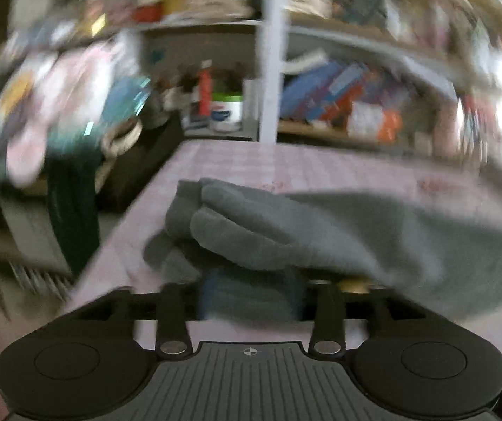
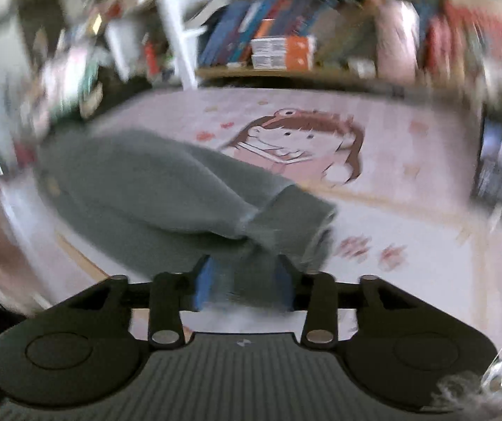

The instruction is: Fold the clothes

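**Grey garment lies crosswise between my two tongs**

My left gripper (image 1: 251, 291) and right gripper (image 2: 244, 286) both stand parted, grey garment (image 1: 321, 235) loose between the jaws. Its long axis runs side to side across the pink table cover (image 2: 409, 210), one end at each hand.

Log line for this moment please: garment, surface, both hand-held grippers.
garment: grey garment folded on pink printed cloth | left hand-held gripper: open, fabric between | right hand-held gripper: open, cuff between

Grey garment (image 1: 321, 231) bunched on pink cloth (image 1: 251, 161) — blurred.
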{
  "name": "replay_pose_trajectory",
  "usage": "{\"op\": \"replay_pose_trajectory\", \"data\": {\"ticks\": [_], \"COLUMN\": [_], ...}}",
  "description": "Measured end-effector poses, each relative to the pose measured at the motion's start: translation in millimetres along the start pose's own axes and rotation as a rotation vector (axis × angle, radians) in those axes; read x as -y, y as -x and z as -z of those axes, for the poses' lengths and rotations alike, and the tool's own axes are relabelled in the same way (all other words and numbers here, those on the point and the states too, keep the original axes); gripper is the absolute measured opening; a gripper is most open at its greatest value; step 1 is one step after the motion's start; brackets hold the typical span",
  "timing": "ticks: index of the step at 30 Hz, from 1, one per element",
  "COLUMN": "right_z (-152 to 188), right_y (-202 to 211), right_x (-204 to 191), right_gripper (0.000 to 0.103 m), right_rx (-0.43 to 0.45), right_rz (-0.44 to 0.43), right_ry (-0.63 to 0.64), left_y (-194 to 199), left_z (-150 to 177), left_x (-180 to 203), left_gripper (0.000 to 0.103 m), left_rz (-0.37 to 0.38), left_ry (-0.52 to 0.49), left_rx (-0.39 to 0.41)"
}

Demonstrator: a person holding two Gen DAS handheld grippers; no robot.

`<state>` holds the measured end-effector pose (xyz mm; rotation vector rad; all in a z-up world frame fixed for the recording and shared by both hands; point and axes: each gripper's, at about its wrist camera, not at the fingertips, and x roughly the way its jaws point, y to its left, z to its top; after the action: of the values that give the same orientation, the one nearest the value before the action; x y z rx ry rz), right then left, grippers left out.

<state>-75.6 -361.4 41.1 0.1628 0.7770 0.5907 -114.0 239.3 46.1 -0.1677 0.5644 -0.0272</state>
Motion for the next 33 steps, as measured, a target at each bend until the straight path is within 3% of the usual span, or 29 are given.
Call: {"op": "replay_pose_trajectory", "data": {"ticks": [1,3,6,11,14,17,18,19,20,21,22,23,26,30,31,33], "right_z": [-1,-2,-4,-2,0,5,6,7,7,7,6,4,-14,-51,-54,-49], "right_y": [-3,-14,-33,-42,-45,-51,-54,-57,-60,-63,-65,-66,-60,-2,13,26], "right_x": [2,7,18,38,47,58,61,65,68,70,72,71,61,35,29,27], "right_gripper": [0.043,0.047,0.047,0.046,0.045,0.041,0.040,0.037,0.031,0.023,0.017,0.012,0.009,0.008,0.008,0.008], "right_rx": [0.007,0.011,-0.017,0.012,0.051,0.074,0.079,0.082,0.085,0.091,0.095,0.098,0.146,0.418,0.449,0.413], "right_rz": [-0.043,-0.120,-0.191,-0.259,-0.297,-0.312,-0.313,-0.312,-0.312,-0.304,-0.276,-0.238,-0.176,-0.265,-0.249,-0.196], "right_ry": [-0.067,-0.206,-0.375,-0.551,-0.641,-0.725,-0.753,-0.783,-0.814,-0.840,-0.855,-0.857,-0.779,-0.575,-0.517,-0.482], "left_y": [-2,-8,-19,-52,-72,-80,-83,-86,-89,-93,-97,-100,-97,-47,-35,-25], "left_z": [-2,-4,-3,0,5,9,9,9,8,6,3,-1,-20,-49,-47,-33], "left_x": [-7,-19,-28,-40,-42,-49,-53,-56,-60,-62,-64,-65,-63,-45,-45,-53], "left_gripper": [0.073,0.075,0.075,0.071,0.069,0.068,0.066,0.058,0.043,0.034,0.015,0.009,0.006,0.006,0.006,0.007], "left_rz": [0.035,0.122,0.207,0.206,0.179,0.177,0.177,0.180,0.183,0.188,0.191,0.190,0.232,0.308,0.304,0.272], "left_ry": [0.097,0.283,0.462,0.643,0.696,0.755,0.781,0.805,0.825,0.833,0.831,0.816,0.777,0.627,0.599,0.594], "left_rx": [0.000,-0.007,0.007,-0.035,-0.088,-0.081,-0.071,-0.063,-0.053,-0.046,-0.040,-0.030,0.054,0.224,0.241,0.188]}}
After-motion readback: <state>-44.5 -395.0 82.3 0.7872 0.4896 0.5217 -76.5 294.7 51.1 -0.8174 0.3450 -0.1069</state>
